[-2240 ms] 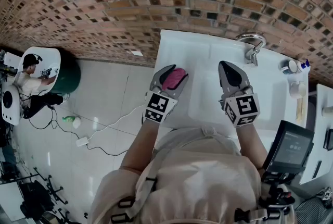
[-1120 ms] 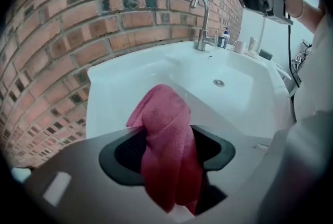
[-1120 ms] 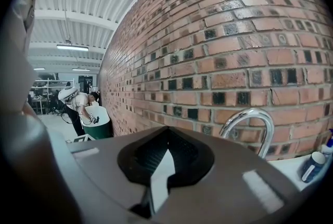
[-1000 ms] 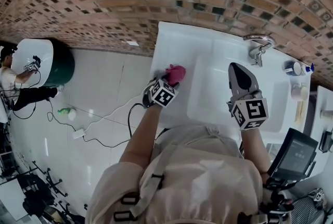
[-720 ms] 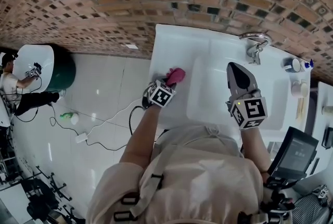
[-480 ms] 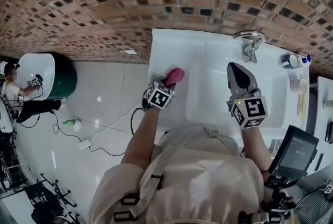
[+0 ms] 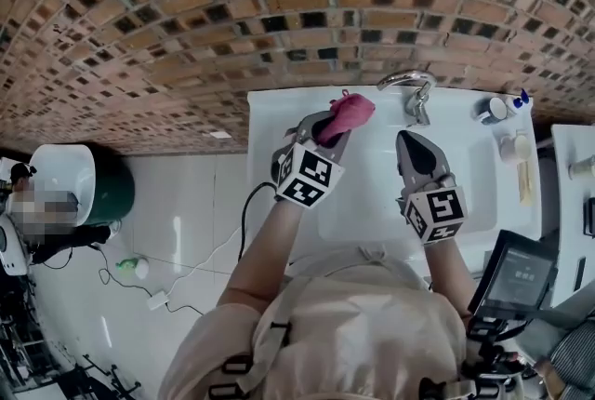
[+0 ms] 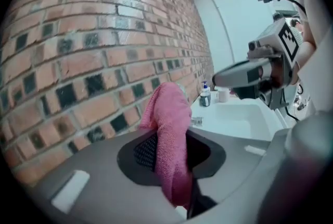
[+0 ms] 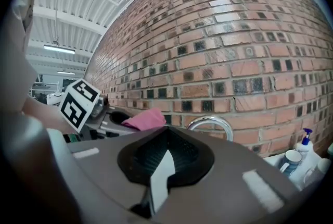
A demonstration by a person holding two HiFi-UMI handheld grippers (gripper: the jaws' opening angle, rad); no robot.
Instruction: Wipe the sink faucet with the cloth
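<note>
One pink cloth (image 7: 351, 113) sits clamped in the left tool (image 7: 327, 123) near the faucet (image 7: 410, 87); the right tool (image 7: 407, 140) is closed, empty.

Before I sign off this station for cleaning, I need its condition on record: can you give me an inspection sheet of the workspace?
Surface: white sink counter, basin in its middle.
Job's things: pink cloth held above the counter, just left of the chrome faucet.
Clutter: pump bottle and mug at the counter's right end.
Grippers: left gripper shut on the cloth; right gripper shut, empty.
Cables: black cable and white cable on the floor.
Surroundings: brick wall, tiled floor, monitor.
</note>
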